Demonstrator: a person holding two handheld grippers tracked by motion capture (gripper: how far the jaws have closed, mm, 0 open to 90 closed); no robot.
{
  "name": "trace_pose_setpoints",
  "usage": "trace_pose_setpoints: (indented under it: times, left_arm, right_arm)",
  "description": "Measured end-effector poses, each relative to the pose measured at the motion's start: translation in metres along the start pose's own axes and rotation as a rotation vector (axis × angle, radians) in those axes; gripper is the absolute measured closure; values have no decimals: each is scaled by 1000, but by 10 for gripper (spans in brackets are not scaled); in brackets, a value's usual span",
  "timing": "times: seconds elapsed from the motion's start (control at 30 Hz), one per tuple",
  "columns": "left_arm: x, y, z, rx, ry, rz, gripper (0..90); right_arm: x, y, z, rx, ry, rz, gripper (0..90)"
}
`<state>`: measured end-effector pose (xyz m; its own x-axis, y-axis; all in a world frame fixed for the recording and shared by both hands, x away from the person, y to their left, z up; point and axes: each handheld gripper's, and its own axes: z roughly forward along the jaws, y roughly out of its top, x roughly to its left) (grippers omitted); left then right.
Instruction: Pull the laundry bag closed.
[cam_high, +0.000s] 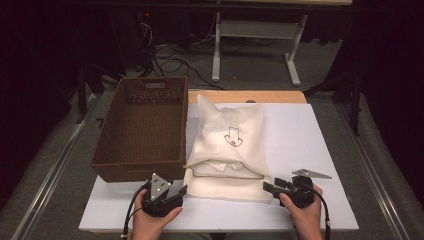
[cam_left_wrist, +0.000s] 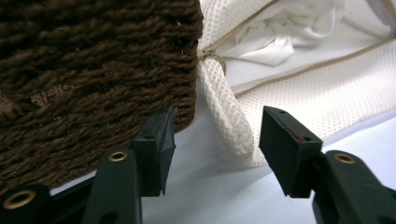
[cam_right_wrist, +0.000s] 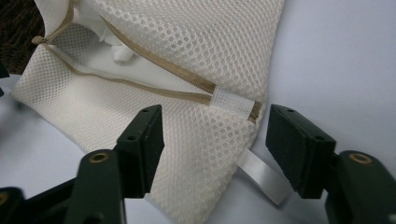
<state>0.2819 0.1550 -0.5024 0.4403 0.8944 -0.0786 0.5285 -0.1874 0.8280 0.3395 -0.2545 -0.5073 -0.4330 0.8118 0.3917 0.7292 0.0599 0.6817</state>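
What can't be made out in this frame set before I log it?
- What fills the mesh bag: high view, white cloth shows at the open zipper, the rest is covered by mesh.
- Basket floor: high view, dark and too dim to read.
- Label tab print: right gripper view, the right gripper partly hides it.
- Basket top: left gripper view, cut off by the frame above the left gripper.

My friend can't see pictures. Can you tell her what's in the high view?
A white mesh laundry bag lies unzipped on a white table, beside a brown woven basket. A person's left gripper and right gripper sit open at the bag's two near corners.
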Motion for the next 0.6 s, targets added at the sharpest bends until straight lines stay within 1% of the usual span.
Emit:
trace_pose_setpoints:
  times: [0.03, 0.07, 0.1, 0.17, 0.27, 0.3, 0.37, 0.43, 0.47, 0.5, 0.6]
  left_arm:
    - [0, 0, 1, 2, 0, -4, 469]
    - [0, -1, 2, 3, -2, -14, 475]
    - [0, -1, 3, 6, -2, -16, 478]
    - [1, -1, 5, 16, -2, -22, 491]
    - [2, -2, 7, 25, -8, -33, 507]
    - [2, -2, 7, 26, -11, -29, 517]
    - [1, -1, 7, 24, -11, -24, 535]
    - [0, -1, 8, 21, -16, -25, 554]
    - [0, -1, 9, 24, -18, -24, 566]
    - [0, -1, 9, 26, -20, -22, 577]
    - [0, 0, 8, 24, -26, -27, 597]
  right_arm:
    - [1, 1, 2, 5, 6, 5, 469]
    - [2, 1, 3, 9, 1, 4, 468]
    - [4, 1, 5, 11, -22, 1, 486]
    - [7, 1, 6, 14, -44, 17, 507]
    - [10, -1, 7, 24, -60, 37, 594]
    - [10, -3, 8, 31, -47, 42, 647]
    - [11, -3, 9, 48, -26, 30, 719]
    - [11, -3, 9, 65, -1, 3, 848]
    - [11, -3, 9, 65, 0, -10, 880]
    - [10, -2, 8, 66, 0, -17, 892]
    - [6, 2, 4, 63, 17, -1, 900]
